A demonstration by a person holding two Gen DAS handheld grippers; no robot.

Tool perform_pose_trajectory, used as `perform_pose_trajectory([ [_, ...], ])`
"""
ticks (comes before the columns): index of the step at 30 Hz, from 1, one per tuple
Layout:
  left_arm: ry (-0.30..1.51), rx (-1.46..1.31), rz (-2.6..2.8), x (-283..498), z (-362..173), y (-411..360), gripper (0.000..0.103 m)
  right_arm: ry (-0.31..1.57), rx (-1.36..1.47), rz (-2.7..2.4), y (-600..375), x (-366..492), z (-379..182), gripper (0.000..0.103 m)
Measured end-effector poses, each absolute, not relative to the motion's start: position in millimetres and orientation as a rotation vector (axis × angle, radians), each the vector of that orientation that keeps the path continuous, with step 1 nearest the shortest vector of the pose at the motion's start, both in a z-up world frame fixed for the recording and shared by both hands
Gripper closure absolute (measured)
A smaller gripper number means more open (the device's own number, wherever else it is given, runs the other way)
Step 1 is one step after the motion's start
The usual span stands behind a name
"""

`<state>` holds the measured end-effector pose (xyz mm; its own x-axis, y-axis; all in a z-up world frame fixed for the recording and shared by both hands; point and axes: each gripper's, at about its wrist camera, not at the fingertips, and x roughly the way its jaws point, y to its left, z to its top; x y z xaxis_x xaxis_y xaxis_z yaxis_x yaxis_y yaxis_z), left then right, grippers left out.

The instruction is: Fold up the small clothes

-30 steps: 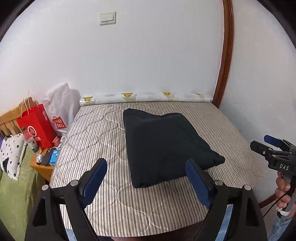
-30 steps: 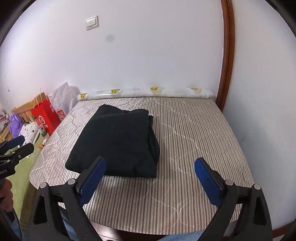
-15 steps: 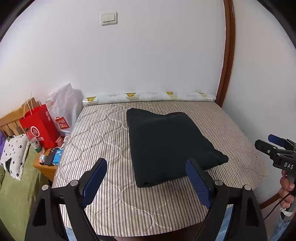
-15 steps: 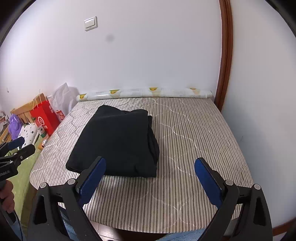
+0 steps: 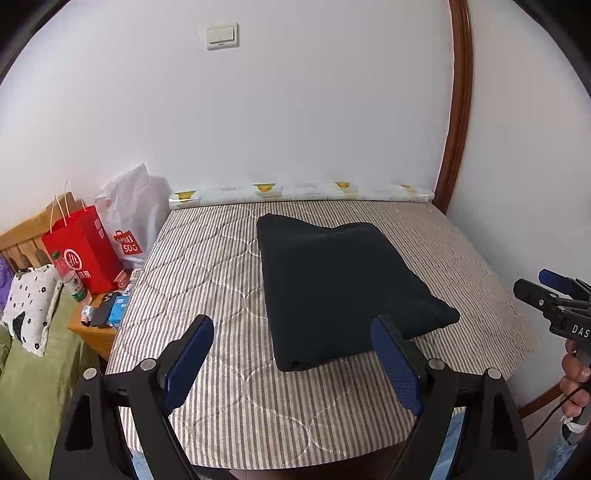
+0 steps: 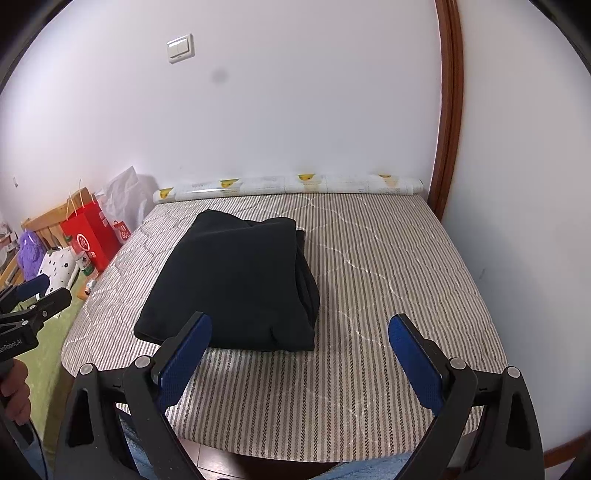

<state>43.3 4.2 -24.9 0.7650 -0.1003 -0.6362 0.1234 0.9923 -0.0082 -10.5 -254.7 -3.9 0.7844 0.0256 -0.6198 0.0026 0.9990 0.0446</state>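
Black folded garment (image 5: pixel 340 288): lies flat on striped quilted mattress (image 5: pixel 207 266), centre of bed, folded into a thick rectangle with layered edges stacked along the 3 o'clock side in the right wrist view (image 6: pixel 236 280). Near edge sits just beyond both sets of fingertips, apart from them.

Left hand-held gripper (image 5: pixel 291 354): spread wide, blue pads (image 5: pixel 188 362) well apart, nothing held, above the 6 o'clock edge of the mattress (image 6: pixel 388 258). Seen also at 9 o'clock in the right wrist view (image 6: pixel 33 291).

Right hand-held gripper (image 6: pixel 299 354): likewise spread wide, grasping nothing, blue pads (image 6: pixel 415 365) clear of the cloth. Visible at 3 o'clock in the left wrist view (image 5: pixel 546 291).

Rolled printed sheet (image 5: pixel 295 192): along the wall at 12 o'clock. Red paper bag (image 5: pixel 83 247) and white plastic bag (image 5: pixel 133 210): beside the bed at 9 o'clock. Light switch (image 5: pixel 221 35): on the wall above.
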Motion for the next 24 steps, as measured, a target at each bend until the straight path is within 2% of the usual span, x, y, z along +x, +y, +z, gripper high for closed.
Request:
perform_pose_trajectory([
  [24, 0.684, 0.028, -0.114, 40.6, -24.3, 6.8, 0.017, 0.667, 0.045, 0.023, -252.4, -14.7, -2.8, 0.007],
])
